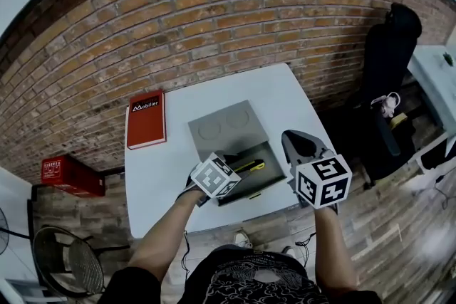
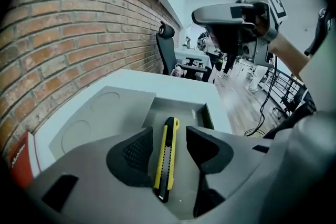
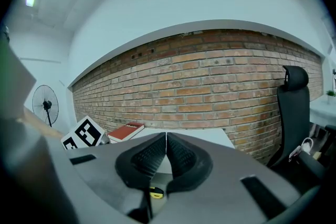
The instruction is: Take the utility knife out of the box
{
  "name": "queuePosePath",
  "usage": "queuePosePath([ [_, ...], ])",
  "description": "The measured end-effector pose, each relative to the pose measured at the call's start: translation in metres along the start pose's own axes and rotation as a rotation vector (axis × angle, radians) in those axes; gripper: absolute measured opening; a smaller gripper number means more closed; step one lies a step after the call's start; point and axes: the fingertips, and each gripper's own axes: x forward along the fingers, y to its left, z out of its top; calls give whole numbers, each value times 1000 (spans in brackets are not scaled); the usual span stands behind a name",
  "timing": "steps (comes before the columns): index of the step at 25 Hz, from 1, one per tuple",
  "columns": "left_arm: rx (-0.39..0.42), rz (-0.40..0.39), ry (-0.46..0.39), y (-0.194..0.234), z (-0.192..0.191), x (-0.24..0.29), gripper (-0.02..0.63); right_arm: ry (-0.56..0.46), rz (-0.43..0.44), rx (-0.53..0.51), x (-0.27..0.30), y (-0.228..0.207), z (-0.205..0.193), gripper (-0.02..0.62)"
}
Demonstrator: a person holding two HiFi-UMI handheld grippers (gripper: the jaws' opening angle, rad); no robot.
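The red book (image 1: 145, 121) on the tabletop (image 1: 285, 92), at ten o'clock from the box (image 1: 226, 129), says "Mobilier" in white. The red case (image 1: 70, 175) on the floor (image 1: 399, 224) has white letters too small to read.

The person wears a black, pale-patterned top (image 1: 249, 280). The left gripper (image 2: 167, 147) and right gripper (image 3: 166, 157) are grey plastic with black ribbed pads (image 2: 137, 152), each bearing a white cube (image 1: 322, 181) of black square markers.

Head view overhead; gripper views low over shared table (image 1: 157, 178).

Bright, even light; fisheye-warped edges
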Motion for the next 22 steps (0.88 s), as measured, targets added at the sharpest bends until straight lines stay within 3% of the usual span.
queuePosePath([
  [22,58,-103,220,-5,-39,42,215,33,-61,25,-1,-14,-14,21],
])
